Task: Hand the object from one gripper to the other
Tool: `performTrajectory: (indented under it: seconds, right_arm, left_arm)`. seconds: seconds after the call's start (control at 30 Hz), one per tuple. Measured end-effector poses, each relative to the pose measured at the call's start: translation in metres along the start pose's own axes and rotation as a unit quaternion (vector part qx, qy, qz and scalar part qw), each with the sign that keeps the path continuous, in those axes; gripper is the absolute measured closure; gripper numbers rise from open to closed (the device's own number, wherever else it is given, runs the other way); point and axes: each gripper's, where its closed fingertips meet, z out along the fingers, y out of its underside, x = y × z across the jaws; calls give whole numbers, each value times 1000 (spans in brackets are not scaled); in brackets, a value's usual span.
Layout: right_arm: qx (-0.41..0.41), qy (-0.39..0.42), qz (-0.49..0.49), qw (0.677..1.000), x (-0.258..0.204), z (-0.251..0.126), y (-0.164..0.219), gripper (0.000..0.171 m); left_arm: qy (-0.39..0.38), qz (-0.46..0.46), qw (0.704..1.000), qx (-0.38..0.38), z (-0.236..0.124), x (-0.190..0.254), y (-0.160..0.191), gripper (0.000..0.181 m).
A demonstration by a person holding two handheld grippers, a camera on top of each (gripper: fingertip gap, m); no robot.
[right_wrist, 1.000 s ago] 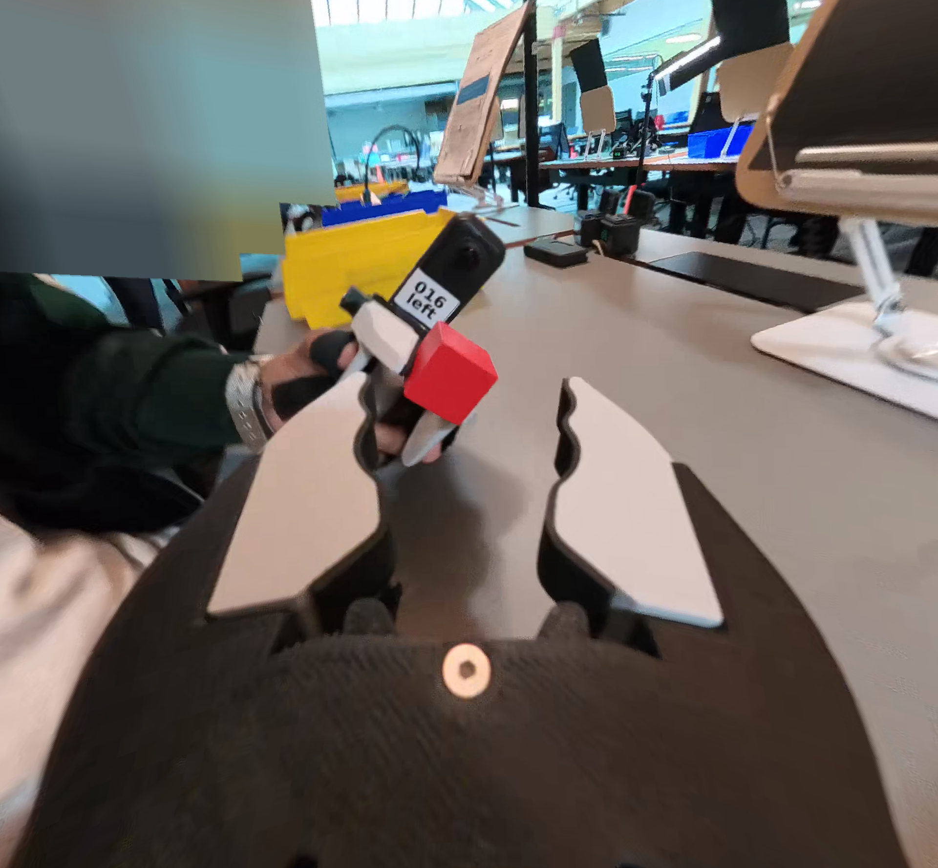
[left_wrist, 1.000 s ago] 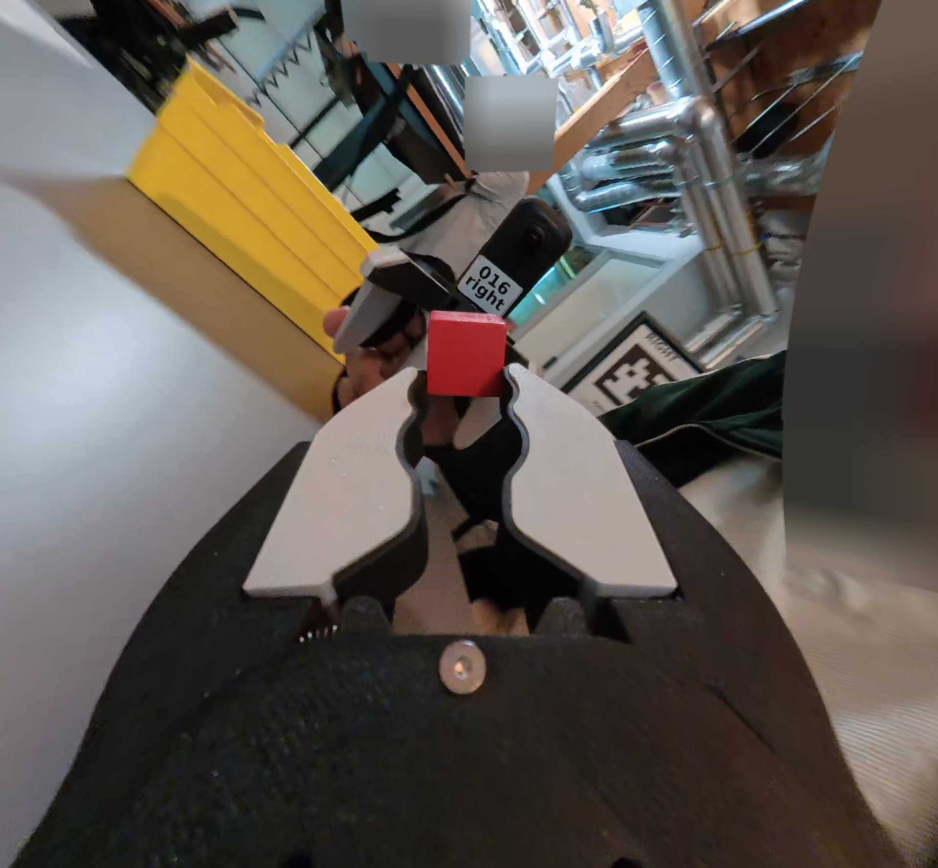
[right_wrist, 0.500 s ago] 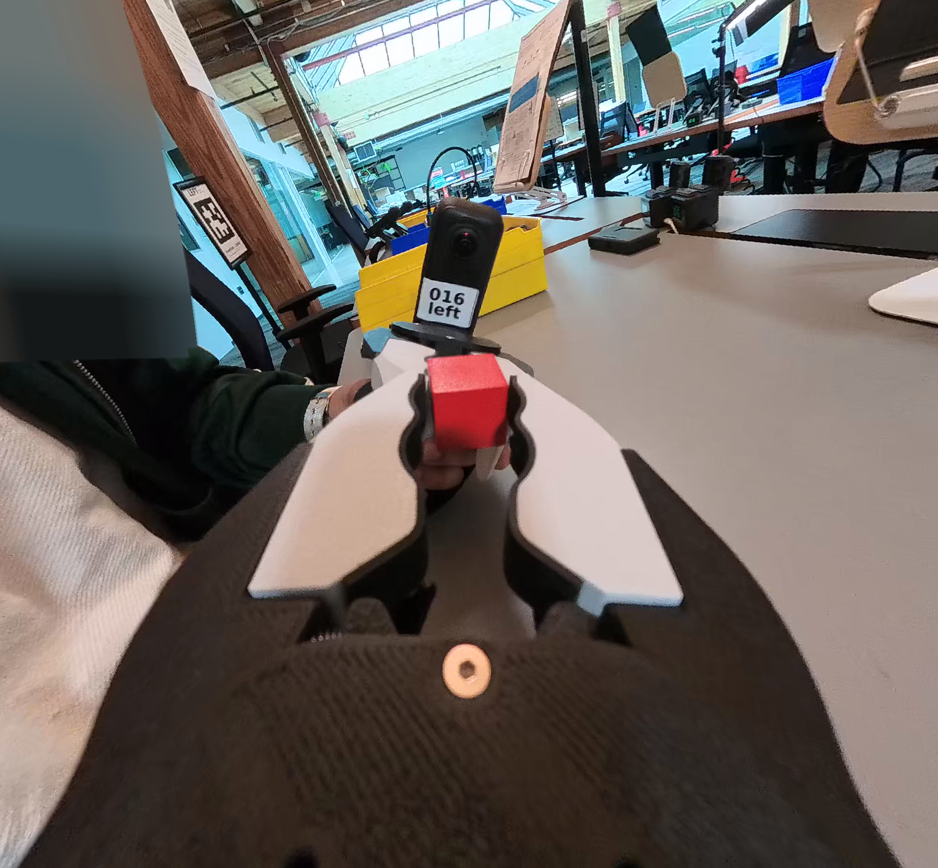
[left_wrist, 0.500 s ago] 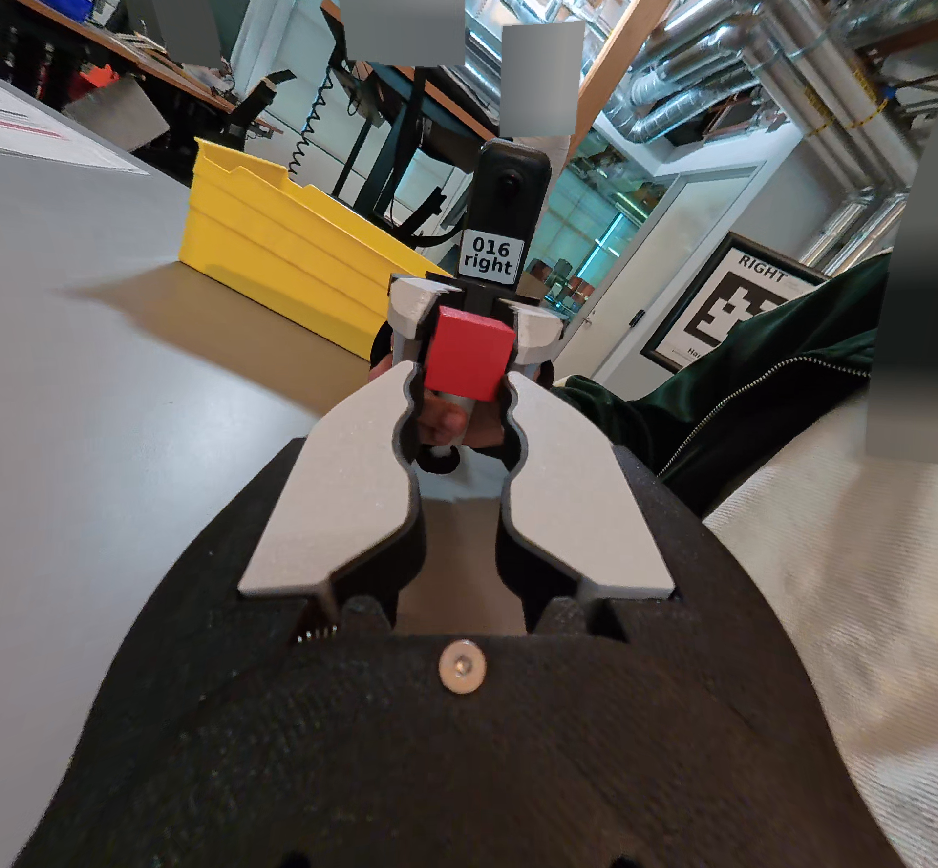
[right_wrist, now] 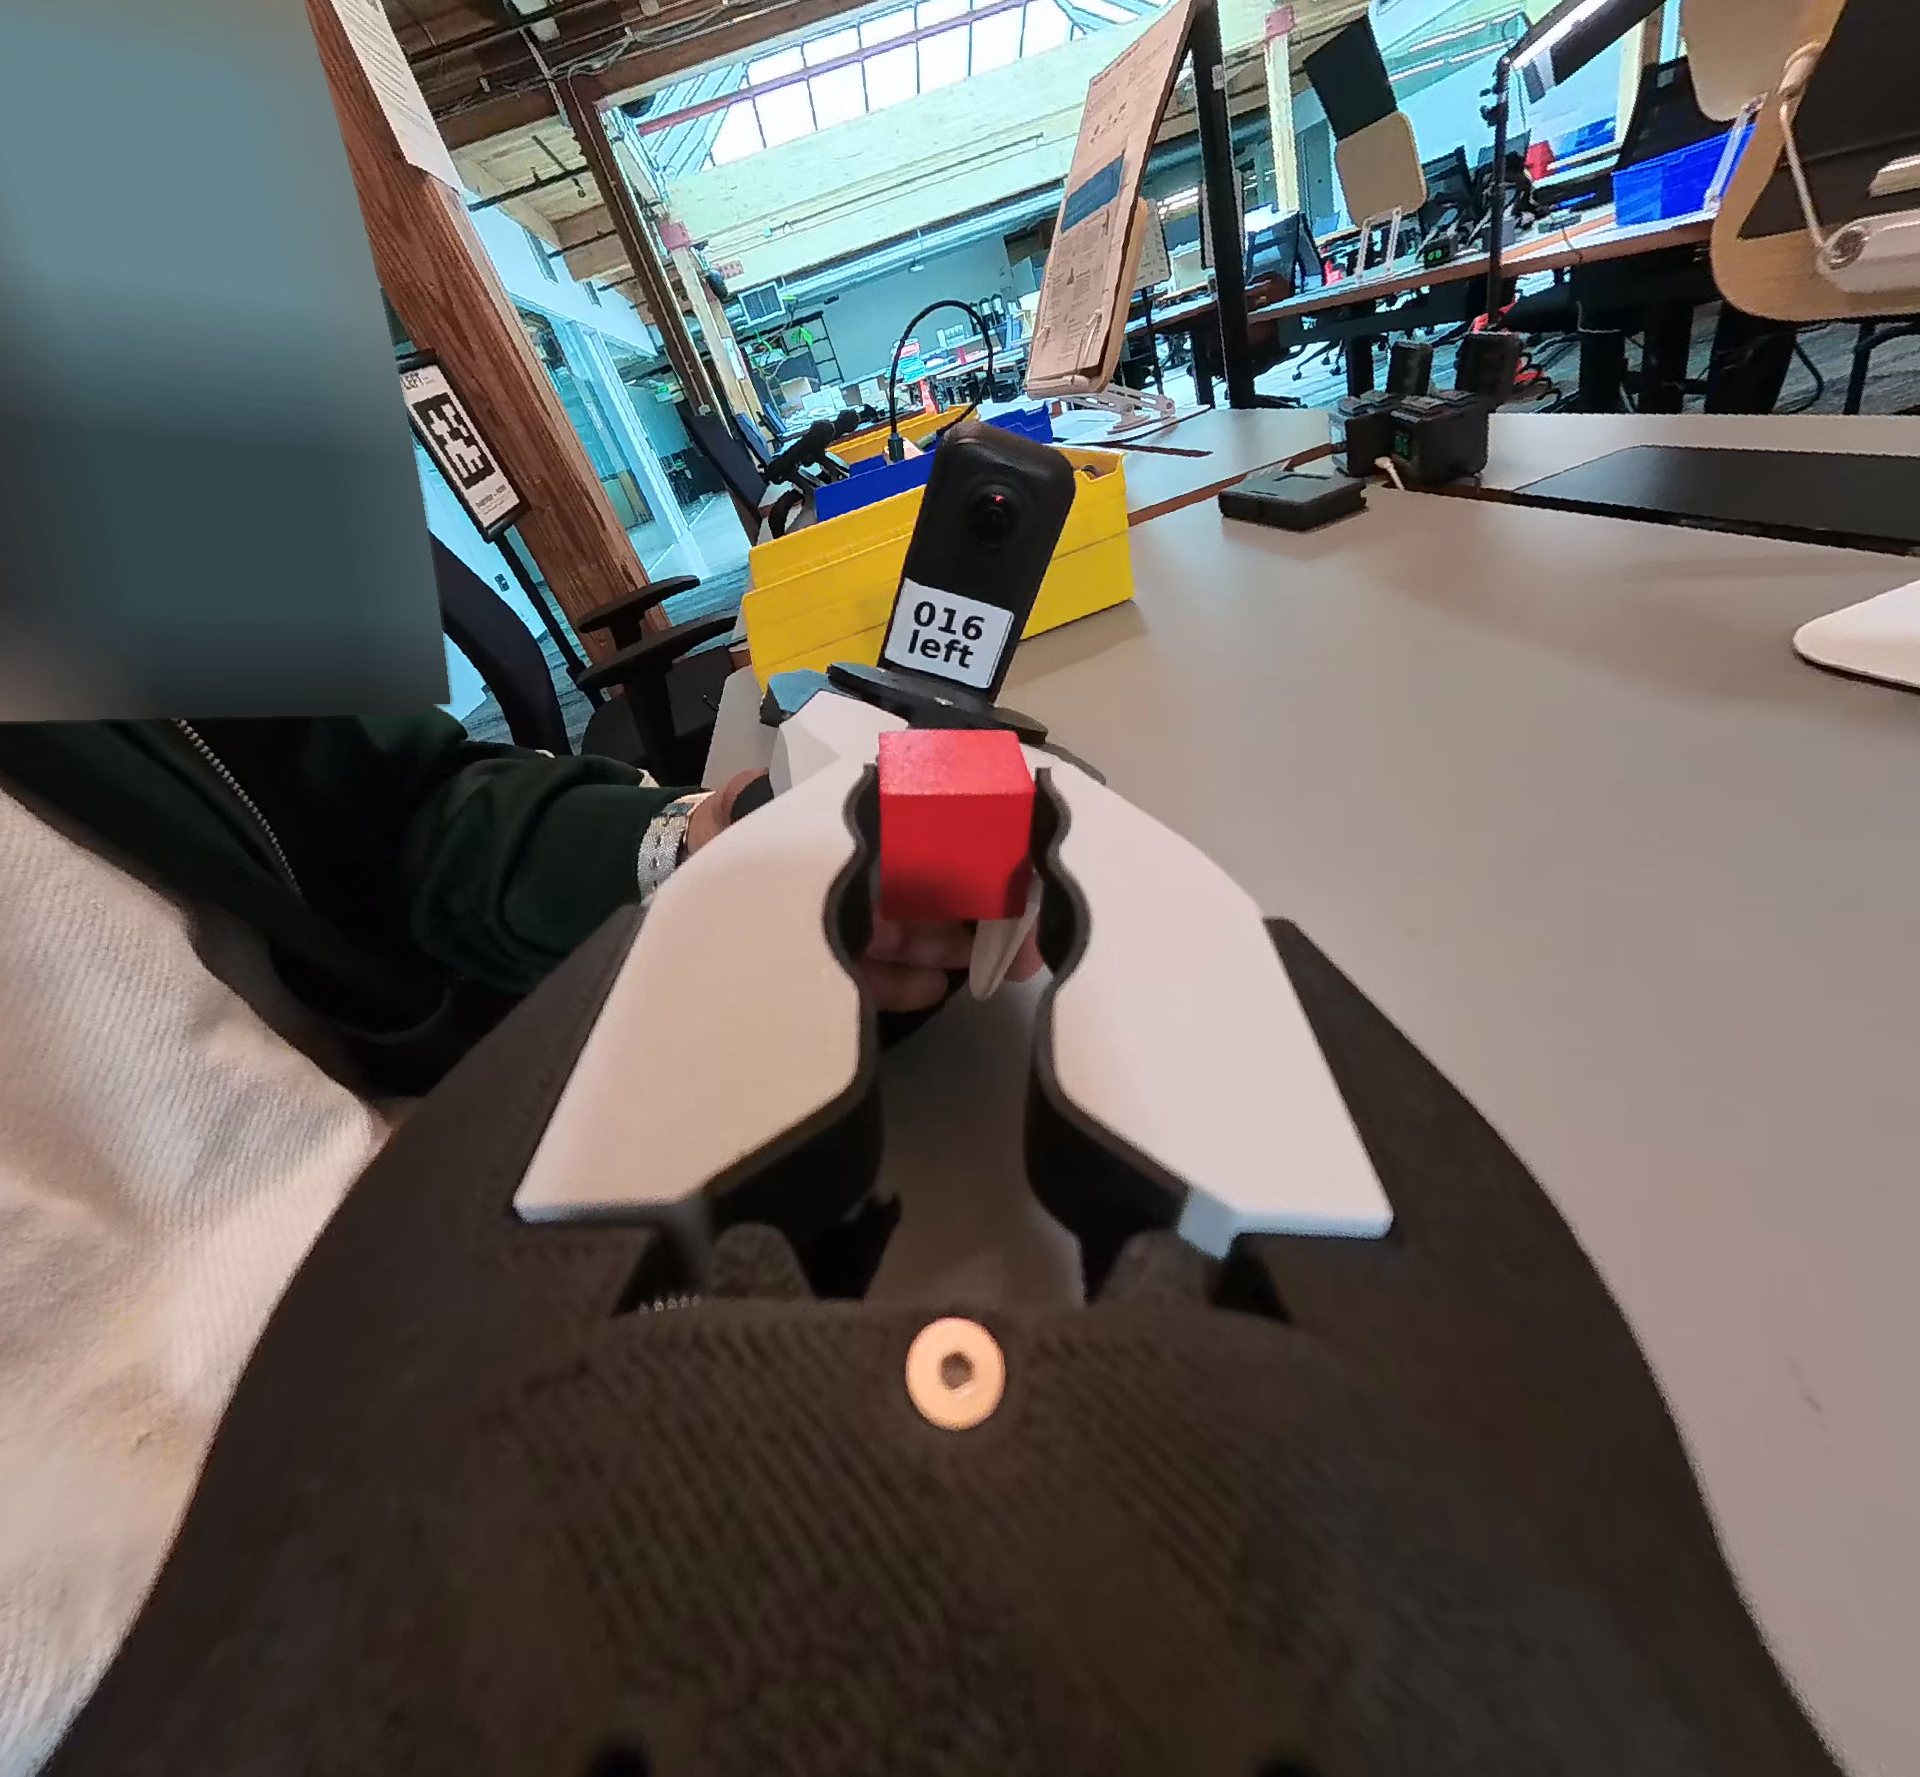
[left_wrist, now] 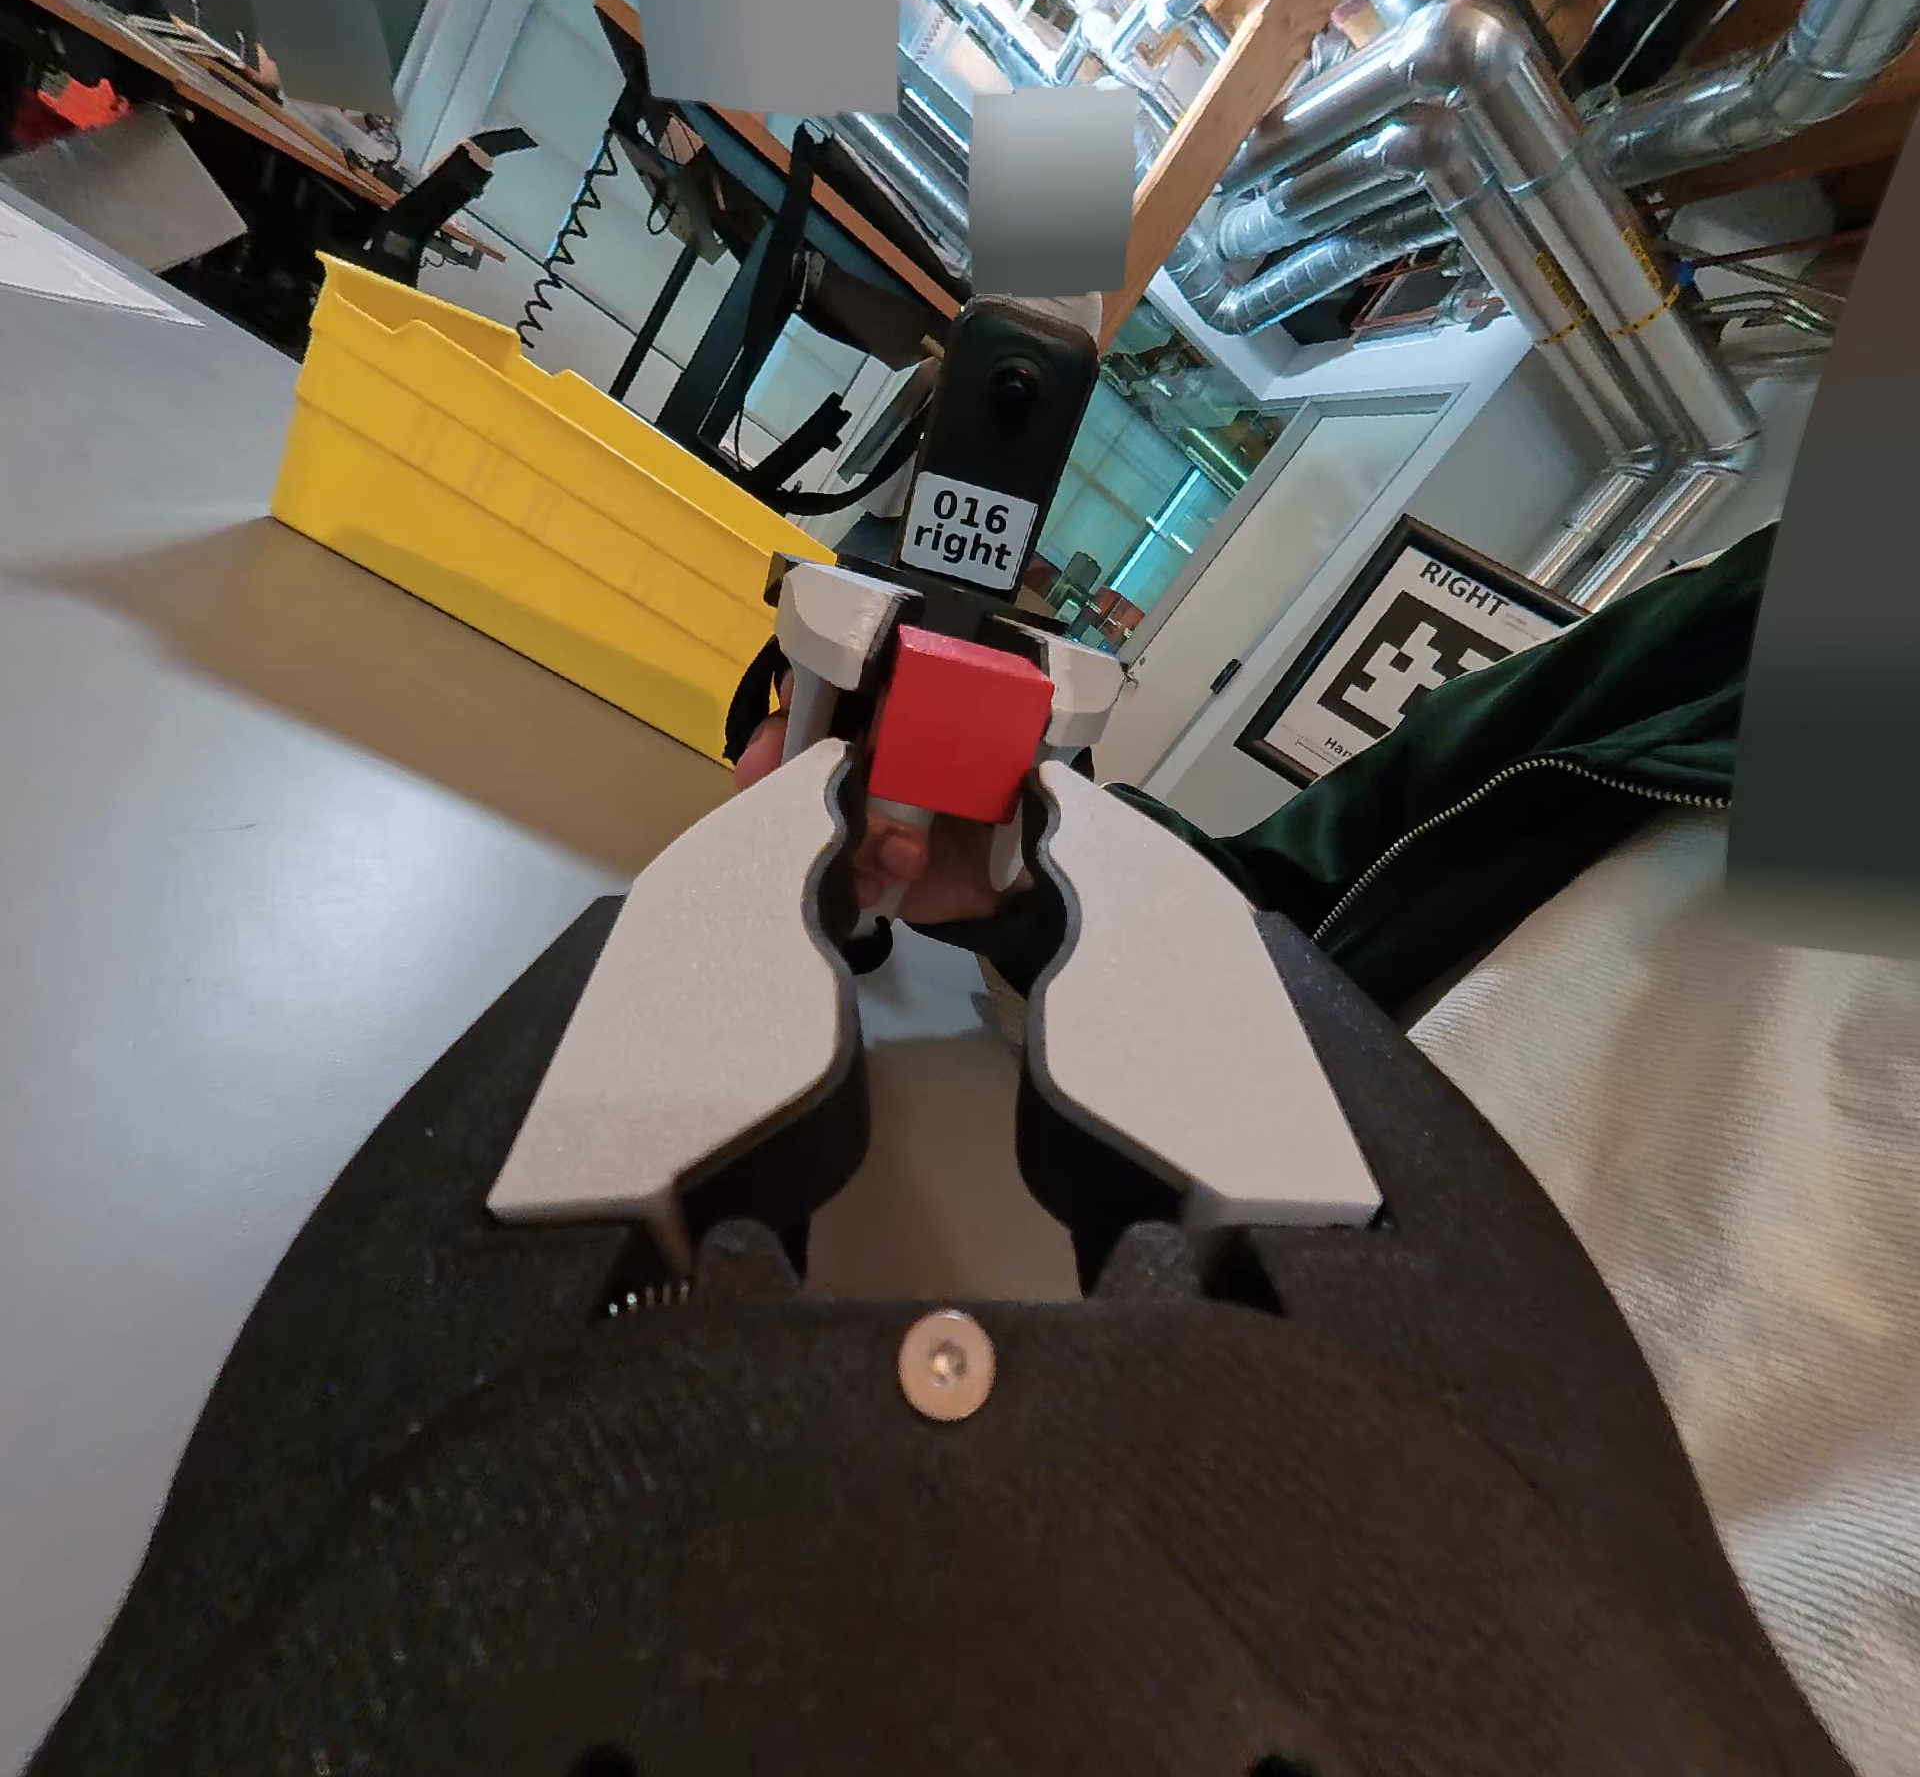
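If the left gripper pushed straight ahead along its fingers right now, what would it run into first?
The left gripper already holds the red cube at its tips, so it would likely drive that against the right gripper facing it, also closed on the cube.

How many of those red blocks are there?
1. The single red cube sits between the tips of both grippers, left gripper and right gripper, held above the grey table. Others may lie out of view.

Each black camera (left_wrist: 1013, 397) carries a white printed label (left_wrist: 971, 534); the framed marker sign (left_wrist: 1444, 657) bears lettering.

Open-plan lab/workshop; desks (right_wrist: 1455, 688), parts bins (left_wrist: 499, 470), ceiling ducts (left_wrist: 1507, 117)
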Motion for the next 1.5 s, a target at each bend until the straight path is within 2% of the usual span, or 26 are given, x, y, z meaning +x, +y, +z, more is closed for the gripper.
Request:
performTrajectory:
  seconds: [0.53,0.83,1.17,1.33,1.5]
  right_arm:
    - [23,-2,24,999,2,-5,-9,142]
    - [5,1,16,1000,1,0,-1,143]
    - [10,-2,2,1000,-1,2,0,143]
    - [43,5,6,999,2,-3,-11,128]
    - [66,7,25,997,7,-9,-17,126]
  left_arm:
    - [-7,20,1000,-12,2,1,3,155]
    - [-24,34,999,-1,1,-2,-1,148]
    - [-38,74,996,-10,1,-1,-1,155]
    - [-37,76,996,-3,0,0,-3,155]
    - [-35,71,997,4,-1,0,-5,154]
